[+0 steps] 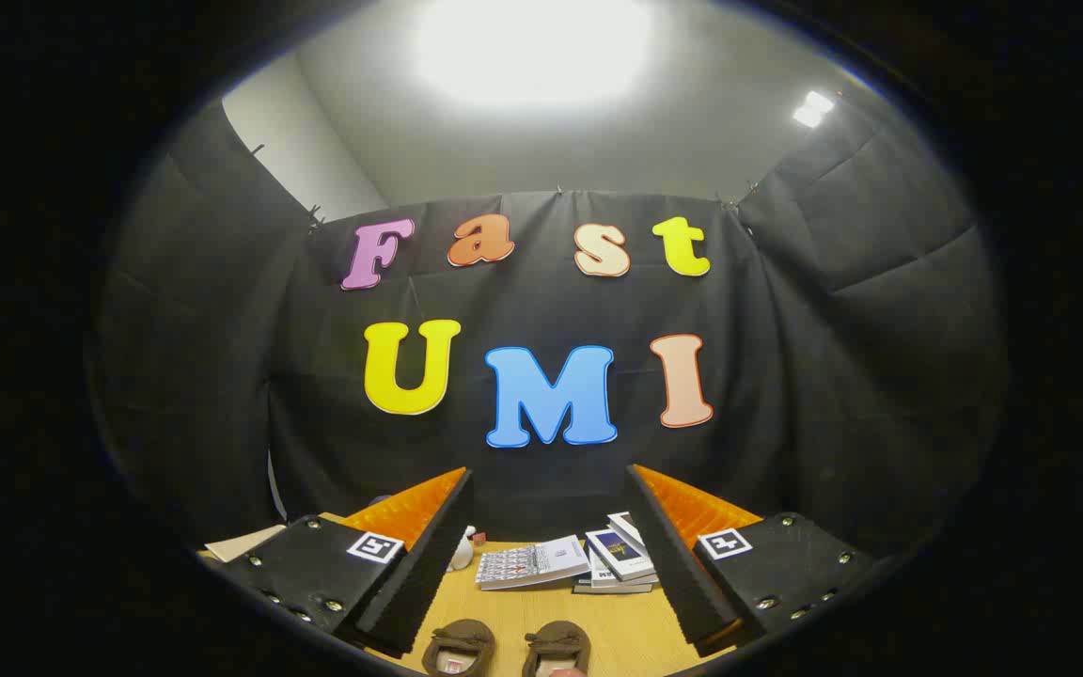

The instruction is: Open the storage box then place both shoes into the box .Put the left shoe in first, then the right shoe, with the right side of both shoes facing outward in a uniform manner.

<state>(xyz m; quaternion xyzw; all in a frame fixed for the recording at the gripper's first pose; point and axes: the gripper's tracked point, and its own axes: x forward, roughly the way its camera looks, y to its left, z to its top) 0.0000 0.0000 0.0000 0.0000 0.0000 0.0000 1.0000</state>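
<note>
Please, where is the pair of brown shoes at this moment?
In the gripper view, the two brown shoes sit side by side on the wooden table, low between the open tool's fingers, nearer than the books.

We're inside a recording booth, a staged setup rather than a lived-in room: black cloth (175, 376) hangs in creased panels on three sides, clipped along the top, with a plain white wall (297, 160) and ceiling showing above it. A bright ceiling light (532, 47) glares overhead, a smaller one (812, 108) off to the side. Down low there's a wooden tabletop (513, 616) dressed with props: a loose stack of books (588, 562) and a pair of brown shoes (509, 649).
</note>
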